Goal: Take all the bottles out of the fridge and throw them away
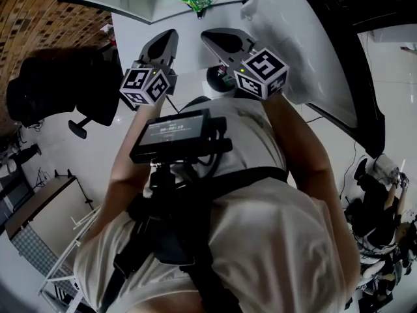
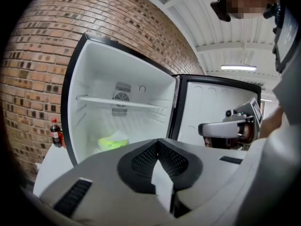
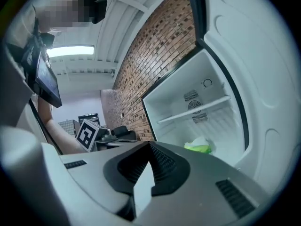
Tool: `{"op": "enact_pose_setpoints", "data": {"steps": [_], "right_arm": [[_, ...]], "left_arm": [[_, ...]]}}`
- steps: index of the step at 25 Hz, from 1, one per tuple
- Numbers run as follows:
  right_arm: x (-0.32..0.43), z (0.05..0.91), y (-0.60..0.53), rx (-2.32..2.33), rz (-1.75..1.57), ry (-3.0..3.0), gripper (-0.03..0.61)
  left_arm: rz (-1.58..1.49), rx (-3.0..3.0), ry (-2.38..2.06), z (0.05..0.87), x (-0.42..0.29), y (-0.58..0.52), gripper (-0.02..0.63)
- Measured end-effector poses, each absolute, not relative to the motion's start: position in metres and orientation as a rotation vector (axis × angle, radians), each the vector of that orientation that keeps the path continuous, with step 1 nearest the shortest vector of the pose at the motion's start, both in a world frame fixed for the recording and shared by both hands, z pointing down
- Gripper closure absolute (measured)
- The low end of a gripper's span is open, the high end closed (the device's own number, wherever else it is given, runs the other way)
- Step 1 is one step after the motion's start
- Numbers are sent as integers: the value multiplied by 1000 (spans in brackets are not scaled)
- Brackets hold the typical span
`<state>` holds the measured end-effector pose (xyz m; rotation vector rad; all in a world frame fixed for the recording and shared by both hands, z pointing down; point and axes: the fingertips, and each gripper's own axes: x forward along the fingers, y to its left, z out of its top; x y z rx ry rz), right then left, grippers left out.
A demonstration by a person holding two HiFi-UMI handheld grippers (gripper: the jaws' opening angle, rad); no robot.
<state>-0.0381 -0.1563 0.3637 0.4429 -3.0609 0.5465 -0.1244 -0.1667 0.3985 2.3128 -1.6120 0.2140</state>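
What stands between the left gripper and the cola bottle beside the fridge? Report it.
Nothing visible does. The cola bottle stands outside the fridge, beside its outer wall, in plain sight of the shut, empty left gripper.

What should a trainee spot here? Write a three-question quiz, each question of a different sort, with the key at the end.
1. Multiple choice: relative to the fridge, where does the cola bottle stand? A inside it; B outside it, by the brick wall; C held in a gripper.
2. True or false: the left gripper and the right gripper both have their jaws apart.
3. Short answer: what colour is the pack lying on the fridge floor?
Key: 1 B. 2 False: both are shut with nothing between the jaws. 3 Green.
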Motion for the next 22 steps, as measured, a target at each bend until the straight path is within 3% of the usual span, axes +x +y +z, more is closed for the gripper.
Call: {"op": "enact_pose_setpoints", "data": {"steps": [18, 22], "right_arm": [[-59, 388, -193, 578, 639, -2993, 578], [-49, 394, -200, 684, 672, -2977, 578]], "left_arm": [[283, 2007, -1398, 505, -150, -246, 599], [301, 1926, -1346, 531, -144, -269, 494]]}}
